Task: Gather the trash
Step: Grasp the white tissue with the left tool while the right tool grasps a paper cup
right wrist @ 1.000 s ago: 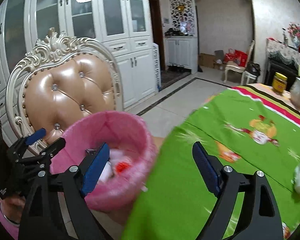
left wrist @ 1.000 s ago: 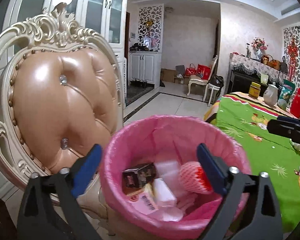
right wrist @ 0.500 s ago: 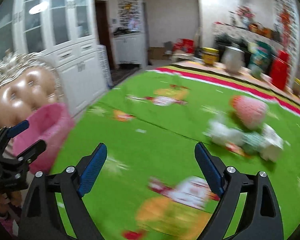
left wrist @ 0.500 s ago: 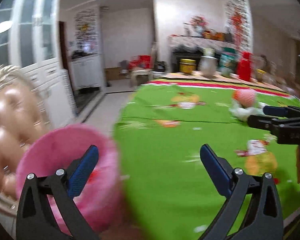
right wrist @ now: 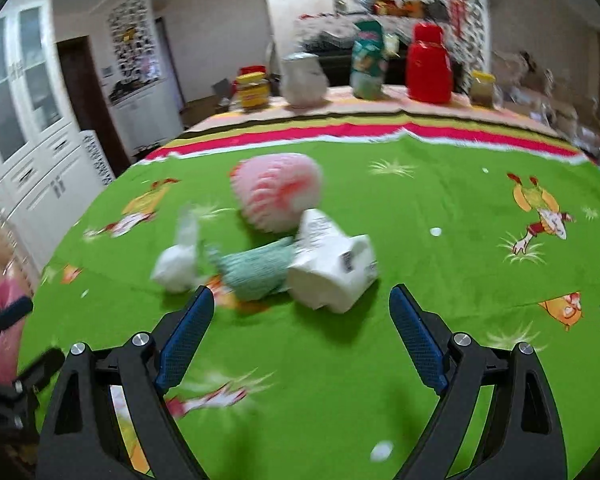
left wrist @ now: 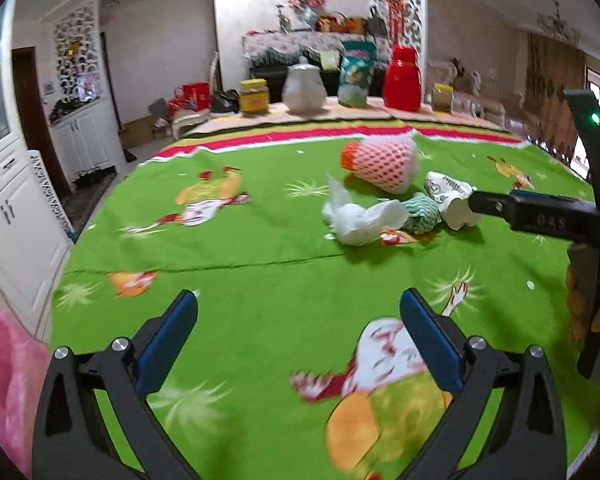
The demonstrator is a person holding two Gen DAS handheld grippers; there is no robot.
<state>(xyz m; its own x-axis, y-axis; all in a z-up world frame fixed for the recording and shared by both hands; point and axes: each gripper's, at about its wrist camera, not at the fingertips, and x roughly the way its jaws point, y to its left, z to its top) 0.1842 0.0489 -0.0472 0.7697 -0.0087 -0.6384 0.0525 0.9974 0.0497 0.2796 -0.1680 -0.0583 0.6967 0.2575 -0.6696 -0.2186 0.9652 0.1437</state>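
A small pile of trash lies on the green tablecloth [left wrist: 260, 280]: a pink foam fruit net [left wrist: 380, 164], a crumpled white tissue [left wrist: 356, 220], a green-white wrapper [left wrist: 422, 212] and a white crushed carton [left wrist: 452, 200]. The right wrist view shows the net [right wrist: 278, 192], tissue [right wrist: 176, 260], wrapper [right wrist: 256, 268] and carton [right wrist: 332, 268] close ahead. My right gripper [right wrist: 302, 320] is open and empty, just short of the carton. My left gripper [left wrist: 298, 328] is open and empty over the cloth, well short of the pile. The pink-lined bin [left wrist: 4, 380] is at the far left.
Along the table's far edge stand a yellow jar [left wrist: 254, 96], a white pot [left wrist: 304, 90], a green bag [left wrist: 356, 74], a red container [left wrist: 402, 80] and a small jar [left wrist: 442, 98]. White cabinets [left wrist: 16, 216] line the left wall.
Both grippers swung right, away from the pink bin and chair, to face the table. The trash pile now fills the right wrist view. Both stayed open.
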